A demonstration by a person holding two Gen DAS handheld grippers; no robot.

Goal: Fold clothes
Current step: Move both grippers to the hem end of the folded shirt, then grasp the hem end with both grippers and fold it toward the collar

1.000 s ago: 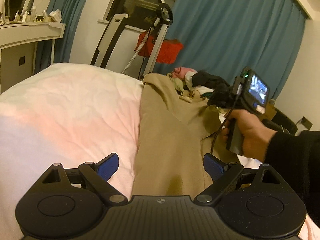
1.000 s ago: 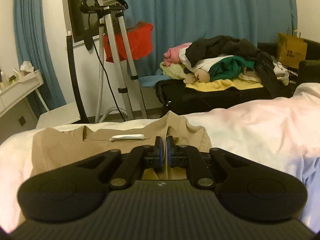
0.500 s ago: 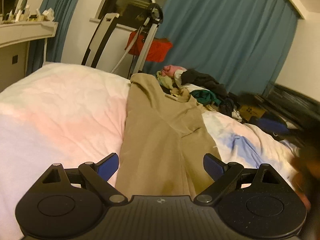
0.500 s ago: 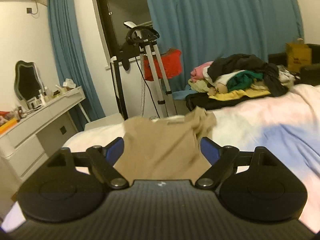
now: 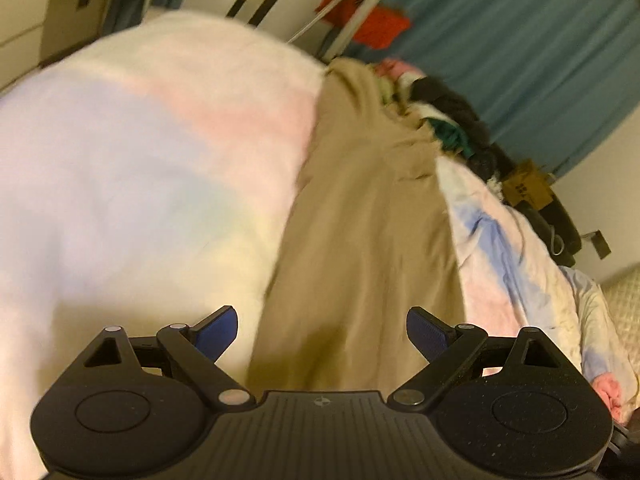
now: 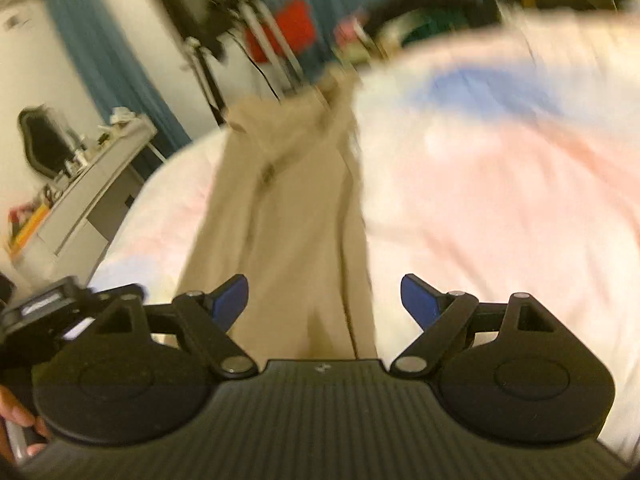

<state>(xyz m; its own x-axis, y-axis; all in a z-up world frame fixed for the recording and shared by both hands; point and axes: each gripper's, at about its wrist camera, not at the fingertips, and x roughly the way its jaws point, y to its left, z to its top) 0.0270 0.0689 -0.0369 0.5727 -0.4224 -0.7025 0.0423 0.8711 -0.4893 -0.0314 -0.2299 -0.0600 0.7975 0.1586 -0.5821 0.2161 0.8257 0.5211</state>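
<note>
The bed (image 5: 132, 168), under a pastel cover, fills both views, with blue curtains (image 5: 532, 40) and a heap of clothes (image 5: 444, 116) beyond. Down its middle lies the tan garment (image 5: 360, 220), narrowed into a long strip (sides apparently folded in). A crosswise fold seems due, calling for a grip on the near end. The left gripper (image 5: 322, 332) and right gripper (image 6: 324, 300) hover there, fingers spread wide, holding nothing.

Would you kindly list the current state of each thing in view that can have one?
Left hand-held gripper: open, holding nothing.
Right hand-held gripper: open, holding nothing.
Tan fabric garment: lying on the bed as a long narrow strip.
Pastel bedcover: spread under the garment.
</note>
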